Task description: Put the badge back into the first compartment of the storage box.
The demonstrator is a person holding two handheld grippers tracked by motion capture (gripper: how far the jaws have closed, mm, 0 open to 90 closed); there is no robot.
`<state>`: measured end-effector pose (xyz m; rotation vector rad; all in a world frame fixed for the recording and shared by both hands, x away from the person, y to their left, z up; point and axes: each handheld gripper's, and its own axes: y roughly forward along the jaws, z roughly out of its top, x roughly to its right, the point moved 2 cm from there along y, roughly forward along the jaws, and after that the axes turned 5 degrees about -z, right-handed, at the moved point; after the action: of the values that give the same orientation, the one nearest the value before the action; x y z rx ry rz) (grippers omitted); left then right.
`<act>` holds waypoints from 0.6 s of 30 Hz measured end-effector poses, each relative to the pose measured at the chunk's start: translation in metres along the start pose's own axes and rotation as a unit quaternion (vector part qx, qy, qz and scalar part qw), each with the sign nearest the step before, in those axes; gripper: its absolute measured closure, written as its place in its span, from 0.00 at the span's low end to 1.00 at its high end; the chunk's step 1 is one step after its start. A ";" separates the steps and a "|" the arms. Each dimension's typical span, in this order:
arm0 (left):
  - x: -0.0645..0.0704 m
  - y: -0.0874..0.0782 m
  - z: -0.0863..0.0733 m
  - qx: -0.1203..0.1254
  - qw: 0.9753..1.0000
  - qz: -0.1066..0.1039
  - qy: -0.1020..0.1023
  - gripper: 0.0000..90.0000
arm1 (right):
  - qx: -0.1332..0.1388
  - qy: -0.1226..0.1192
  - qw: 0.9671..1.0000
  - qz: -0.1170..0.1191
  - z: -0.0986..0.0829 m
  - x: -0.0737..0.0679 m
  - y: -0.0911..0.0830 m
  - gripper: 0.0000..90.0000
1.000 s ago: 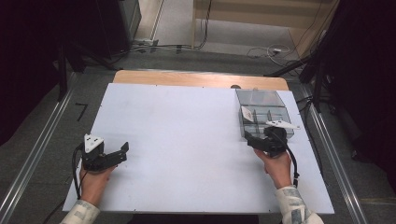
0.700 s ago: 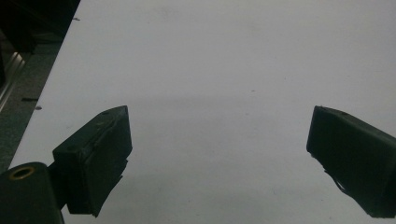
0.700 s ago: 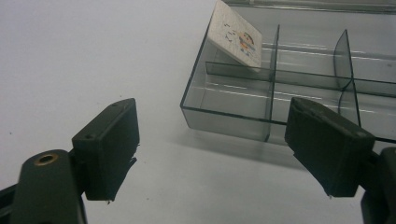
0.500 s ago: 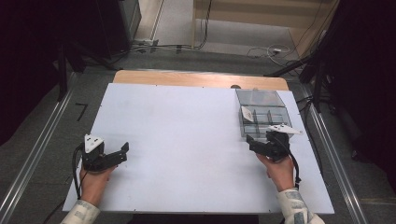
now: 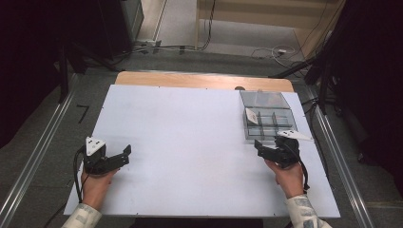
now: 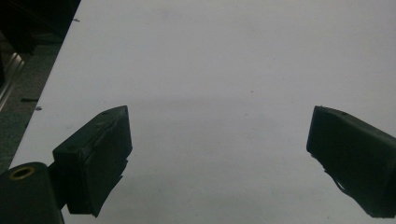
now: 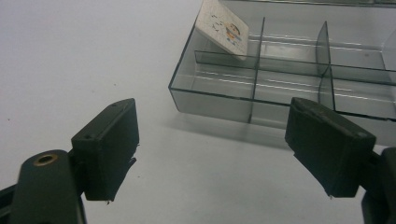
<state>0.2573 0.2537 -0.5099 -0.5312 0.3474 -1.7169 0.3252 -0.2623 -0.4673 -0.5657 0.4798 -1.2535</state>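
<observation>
Currently: right gripper (image 7: 212, 144) jaws wide, empty, lower frame | clear compartment box (image 7: 289, 74) upper right, card (image 7: 223, 28) tilted on divider | risk: jaw clips box wall, dislodging card | left gripper (image 6: 219, 154) wide, empty.

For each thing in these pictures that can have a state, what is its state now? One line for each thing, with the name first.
Left gripper: open, fingers wide apart, nothing between them, over bare table.
Right gripper: open, holding nothing, just short of the box's near wall.
Clear compartment box: open, lid back, flat on the table.
Small card: tilted, leaning on a divider in a far compartment.
Other compartments: look empty.
White table: bare in the middle.
</observation>
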 end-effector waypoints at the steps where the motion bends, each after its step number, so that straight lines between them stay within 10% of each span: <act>1: 0.000 0.000 0.000 0.000 1.000 0.000 0.000 0.08 | 0.000 0.000 1.000 0.000 -0.001 0.001 -0.001 0.18; 18: 0.001 -0.001 0.001 0.002 1.000 -0.002 0.002 0.08 | -0.001 0.003 1.000 -0.012 -0.019 0.020 -0.017 0.17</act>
<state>0.2569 0.2529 -0.5088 -0.5267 0.3465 -1.7220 0.3054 -0.2875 -0.4714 -0.5715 0.4800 -1.2787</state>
